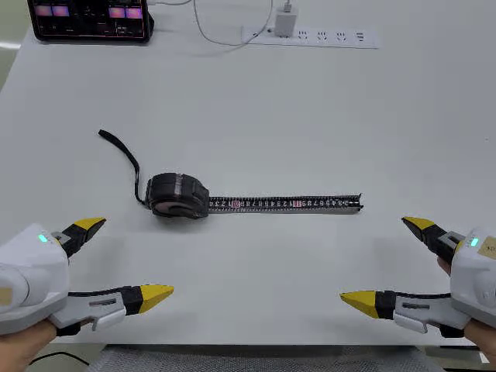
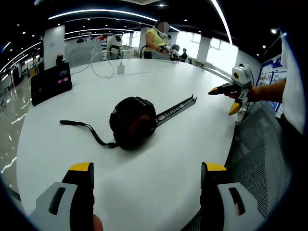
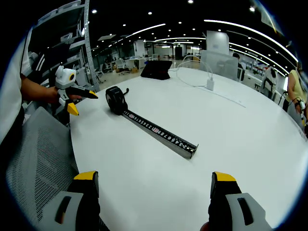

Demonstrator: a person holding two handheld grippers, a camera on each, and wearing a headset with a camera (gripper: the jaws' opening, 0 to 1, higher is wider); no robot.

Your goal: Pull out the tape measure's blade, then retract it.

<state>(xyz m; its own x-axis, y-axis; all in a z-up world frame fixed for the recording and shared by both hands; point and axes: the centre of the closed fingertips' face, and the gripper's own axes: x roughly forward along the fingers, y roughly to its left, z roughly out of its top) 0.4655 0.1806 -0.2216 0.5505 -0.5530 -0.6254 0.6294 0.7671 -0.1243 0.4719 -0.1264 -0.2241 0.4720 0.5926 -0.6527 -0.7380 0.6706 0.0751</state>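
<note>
A black tape measure (image 1: 178, 196) (image 2: 133, 121) (image 3: 116, 99) lies on the white table (image 1: 256, 116), its blade (image 1: 284, 204) (image 2: 176, 109) (image 3: 159, 133) drawn out to the right and flat on the surface. A black wrist strap (image 1: 124, 155) (image 2: 84, 129) trails off to the left. My left gripper (image 1: 124, 260) (image 2: 148, 174) hovers open near the front left edge, clear of the case. At the front right my right gripper (image 1: 391, 263) (image 3: 155, 184) is open too, short of the blade's end hook (image 1: 359, 201) (image 3: 191, 150). Neither holds anything.
A tablet (image 1: 91, 19) (image 2: 51, 83) (image 3: 156, 69) stands at the back left. A white power strip (image 1: 322, 35) with a charger (image 1: 284, 19) (image 2: 120, 69) (image 3: 210, 84) and cable lies along the back. A grey mesh chair (image 3: 33, 159) (image 2: 262, 144) sits at the front edge. People stand beyond the table.
</note>
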